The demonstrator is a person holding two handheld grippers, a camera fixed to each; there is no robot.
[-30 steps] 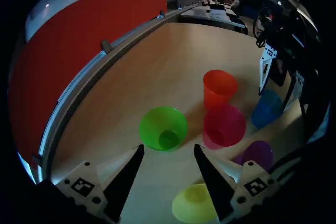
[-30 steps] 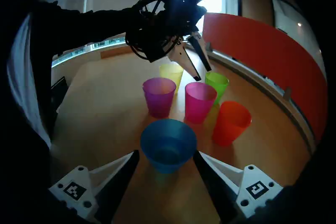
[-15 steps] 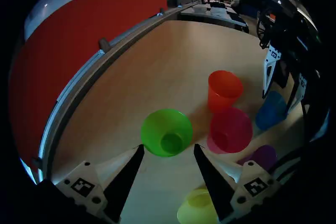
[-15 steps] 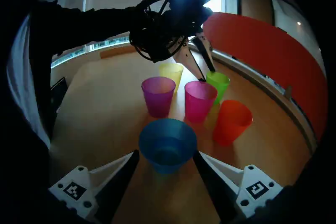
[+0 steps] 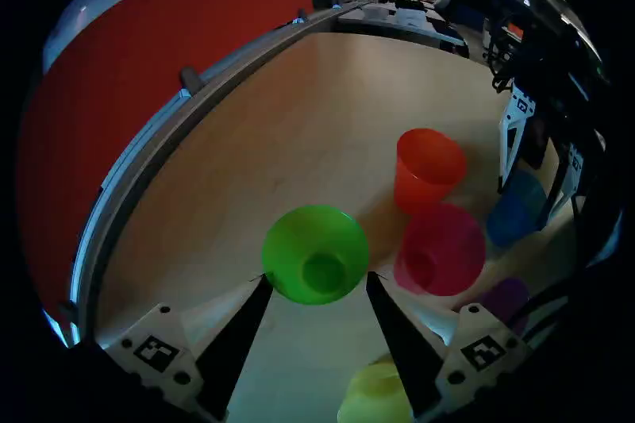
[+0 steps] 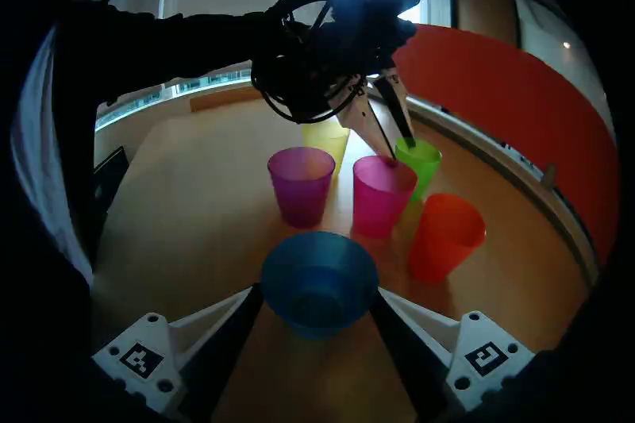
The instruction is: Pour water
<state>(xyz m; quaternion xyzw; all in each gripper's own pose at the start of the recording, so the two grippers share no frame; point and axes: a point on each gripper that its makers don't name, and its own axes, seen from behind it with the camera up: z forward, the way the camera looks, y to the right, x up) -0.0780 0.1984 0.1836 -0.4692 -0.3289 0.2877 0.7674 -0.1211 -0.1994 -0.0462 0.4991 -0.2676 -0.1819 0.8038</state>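
Looking along the left hand-held gripper (image 5: 317, 278) in the left gripper view, I saw its two fingers spread wide, their tips at either side of the green cup (image 5: 315, 252). The tips sat just at the cup's rim, and I could not tell whether they pressed on it. The cup stood upright on the wooden bench (image 5: 317, 105). Ahead and to the right of the fingers stood the pink cup (image 5: 440, 248), with the orange cup (image 5: 429, 165) just beyond it. The purple cup (image 5: 504, 296) was low at the right, partly hidden behind the right finger, and the yellow cup (image 5: 373, 395) showed beneath the fingers. Farther to the right, the right hand-held gripper (image 5: 530, 197) straddled the blue cup (image 5: 516, 209). A red panel (image 5: 119, 90) ran along the bench's far edge on the left.

In the right gripper view, the right hand-held gripper's fingers were likewise spread, with the blue cup upright between them and its rim close against both. Whether they squeezed it I could not tell. Beyond it stood the purple, pink and orange cups, then the yellow and green ones. A dark sleeve (image 6: 182, 34) reached in from the left, carrying the left hand-held gripper, whose fingers pointed down at the green cup. Whether any cup held water I could not tell.
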